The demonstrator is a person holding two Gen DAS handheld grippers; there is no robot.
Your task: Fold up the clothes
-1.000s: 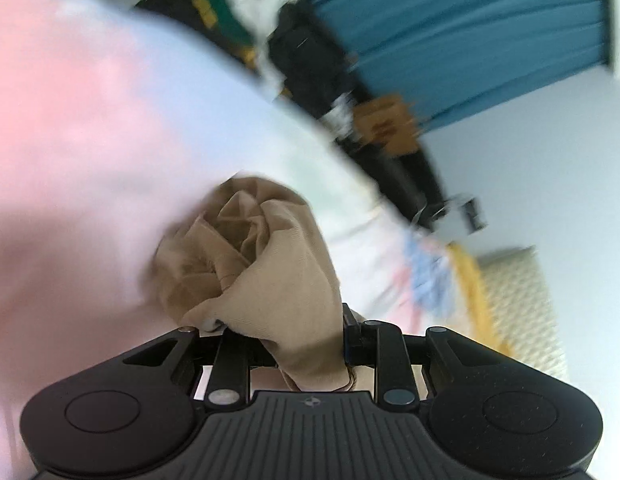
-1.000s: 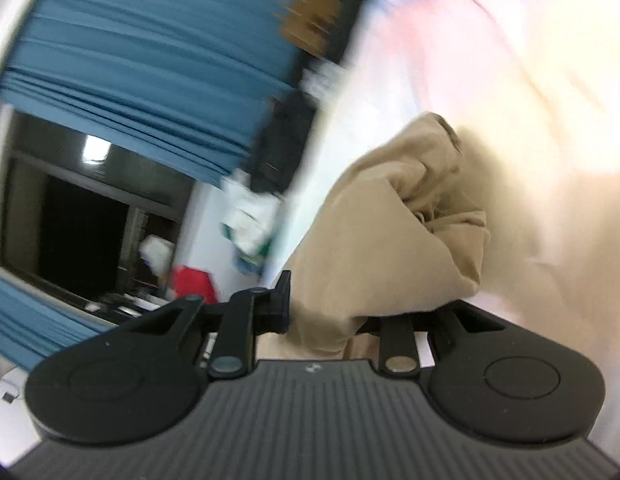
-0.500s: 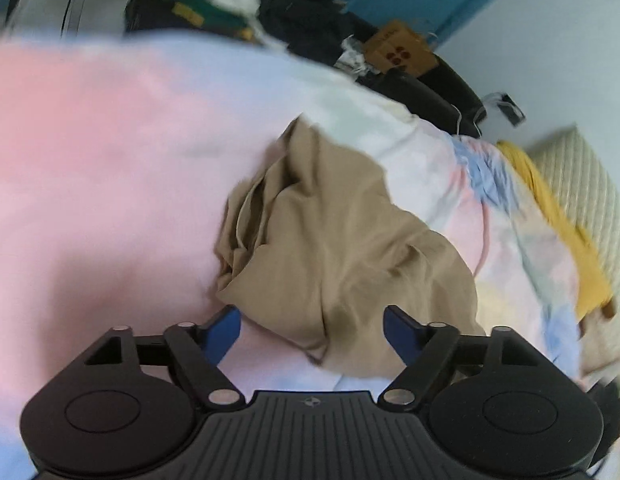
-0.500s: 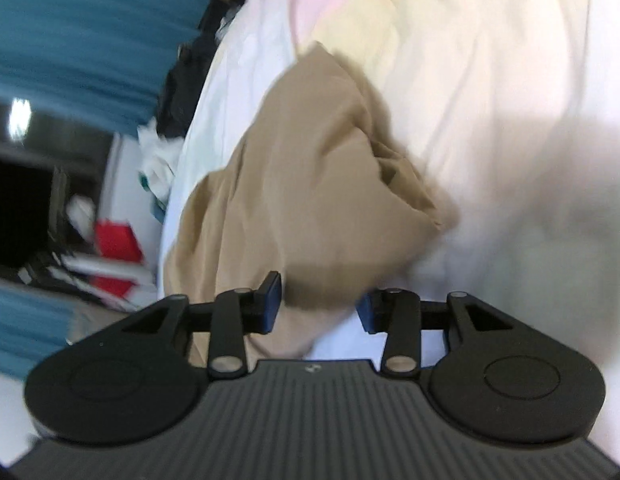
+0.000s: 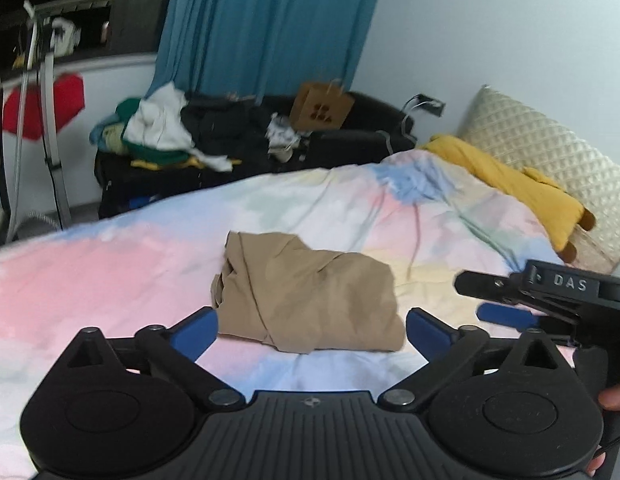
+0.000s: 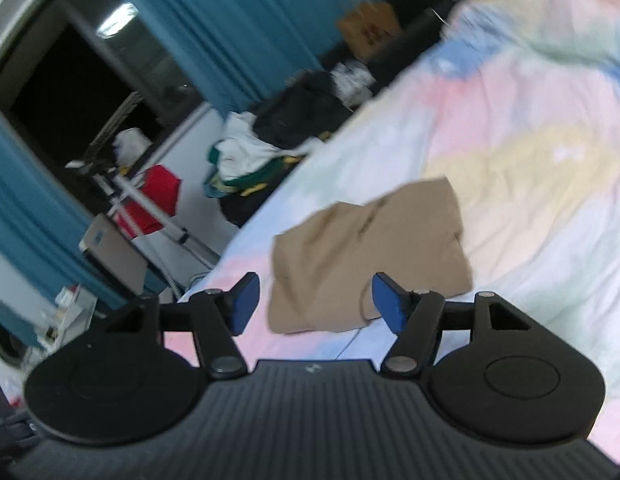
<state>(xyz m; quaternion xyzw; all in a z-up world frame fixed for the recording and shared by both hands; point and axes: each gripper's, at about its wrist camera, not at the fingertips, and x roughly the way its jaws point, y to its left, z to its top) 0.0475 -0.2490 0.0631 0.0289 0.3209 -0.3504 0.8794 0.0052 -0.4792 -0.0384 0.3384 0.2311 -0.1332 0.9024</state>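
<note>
Your left gripper [image 5: 312, 330] stands nearest, its blue-padded fingers [image 5: 193, 332] spread wide with nothing between them, and neither pad touches cloth. Your right gripper [image 6: 313, 302] is likewise spread apart and empty, its blue pads [image 6: 243, 300] held clear of the fabric; in the left wrist view you can see it coming in from the right [image 5: 542, 300], with a fingertip of your hand [image 5: 614, 398] showing at the frame edge. Just beyond both grippers lies the tan garment [image 5: 310, 300], folded into a rough, lumpy rectangle and resting flat on the pastel bedspread [image 5: 109, 280], free of either claw. In the right wrist view the same garment [image 6: 370, 256] sits just ahead of the open fingers, though that picture is blurred. Farther right on the bed, a yellow cloth [image 5: 506, 178] lies against a quilted cream pillow [image 5: 550, 152]. Past the far edge of the bed, a heap of clothes [image 5: 161, 132] in white, green and black sits on dark furniture, with a brown cardboard box [image 5: 322, 106] to its right. Behind them hangs a teal curtain [image 5: 269, 24], and at far left a red shape [image 5: 43, 106] shows on the white wall.
</note>
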